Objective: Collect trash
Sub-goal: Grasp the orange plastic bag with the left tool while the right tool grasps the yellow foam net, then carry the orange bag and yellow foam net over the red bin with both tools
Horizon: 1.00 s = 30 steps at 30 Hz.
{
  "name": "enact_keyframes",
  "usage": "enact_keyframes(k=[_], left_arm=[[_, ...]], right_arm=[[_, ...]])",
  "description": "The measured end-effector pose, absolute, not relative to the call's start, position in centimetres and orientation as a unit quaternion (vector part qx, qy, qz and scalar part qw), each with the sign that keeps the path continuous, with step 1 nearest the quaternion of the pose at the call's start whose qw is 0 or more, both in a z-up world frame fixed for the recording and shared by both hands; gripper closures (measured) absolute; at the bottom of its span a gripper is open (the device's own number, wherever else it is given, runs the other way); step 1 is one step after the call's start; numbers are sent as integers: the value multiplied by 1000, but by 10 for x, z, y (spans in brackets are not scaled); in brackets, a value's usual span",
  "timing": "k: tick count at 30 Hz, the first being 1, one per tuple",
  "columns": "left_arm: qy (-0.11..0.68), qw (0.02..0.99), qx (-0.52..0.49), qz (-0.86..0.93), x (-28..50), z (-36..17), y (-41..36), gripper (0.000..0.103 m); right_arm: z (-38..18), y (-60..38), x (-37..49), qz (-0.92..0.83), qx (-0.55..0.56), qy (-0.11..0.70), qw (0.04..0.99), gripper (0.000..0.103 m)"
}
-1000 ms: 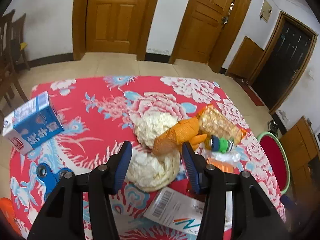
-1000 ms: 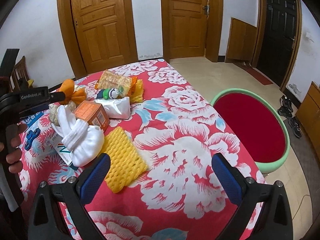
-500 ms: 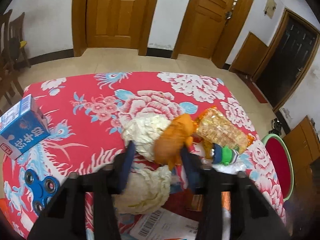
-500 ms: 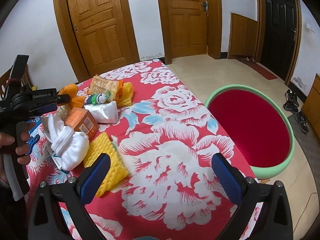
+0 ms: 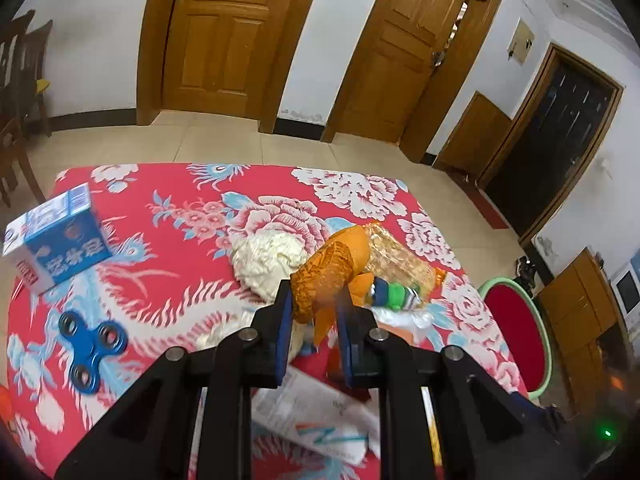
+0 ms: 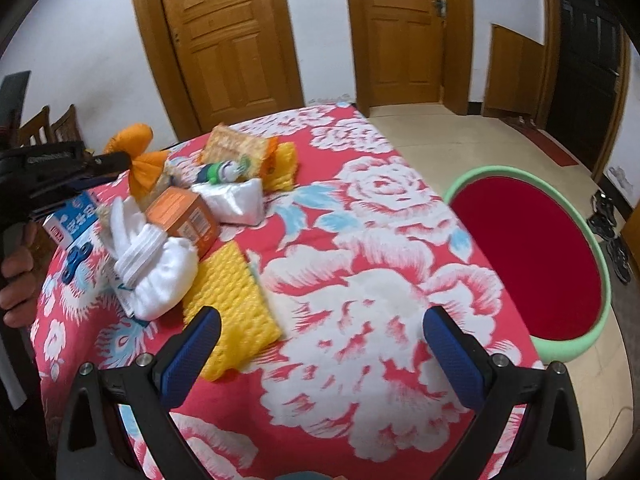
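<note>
My left gripper [image 5: 314,312] is shut on an orange foam net wrapper [image 5: 326,280] and holds it above the table; it also shows in the right wrist view [image 6: 142,160], lifted at the left. My right gripper [image 6: 320,344] is open and empty above the red flowered tablecloth [image 6: 380,264]. A yellow foam net [image 6: 232,296] lies just left of its left finger. White crumpled paper [image 5: 268,258], a snack packet [image 5: 400,258] and a small green-capped bottle [image 5: 394,292] lie around the left gripper.
A red basin with a green rim [image 6: 532,248] stands on the floor right of the table. A blue milk carton [image 5: 56,236], a blue fidget spinner [image 5: 90,342], white socks [image 6: 156,268], an orange box [image 6: 184,216] and a tissue pack [image 6: 236,200] lie on the table.
My left gripper moved forward, closed on the orange foam net and lifted it. My right gripper stayed open and drifted a little closer to the yellow foam net.
</note>
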State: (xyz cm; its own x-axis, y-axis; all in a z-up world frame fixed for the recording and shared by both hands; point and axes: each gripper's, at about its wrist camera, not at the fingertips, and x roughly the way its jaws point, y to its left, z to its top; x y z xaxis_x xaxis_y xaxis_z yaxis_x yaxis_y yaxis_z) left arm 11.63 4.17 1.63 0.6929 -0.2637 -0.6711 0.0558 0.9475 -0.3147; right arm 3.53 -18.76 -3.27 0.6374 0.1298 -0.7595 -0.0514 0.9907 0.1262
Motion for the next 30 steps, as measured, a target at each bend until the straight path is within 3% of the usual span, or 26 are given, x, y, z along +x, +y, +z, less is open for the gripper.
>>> enact_keyframes(k=[2, 7, 11, 15, 30], left_arm=[[377, 912, -139, -82, 104, 19, 45, 83], [372, 915, -140, -67, 83, 22, 51, 83], [376, 913, -141, -64, 71, 21, 50, 83], [381, 911, -144, -64, 60, 20, 45, 83], [360, 918, -125, -109, 33, 46, 3, 83]], right_arm=[[-36, -183, 37, 58, 48, 427, 901, 4], [-42, -170, 39, 88, 36, 434, 896, 35], [-43, -165, 36, 125, 54, 440, 887, 73], [-37, -168, 28, 132, 66, 434, 889, 89], [5, -239, -7, 82, 128, 367, 918, 91]])
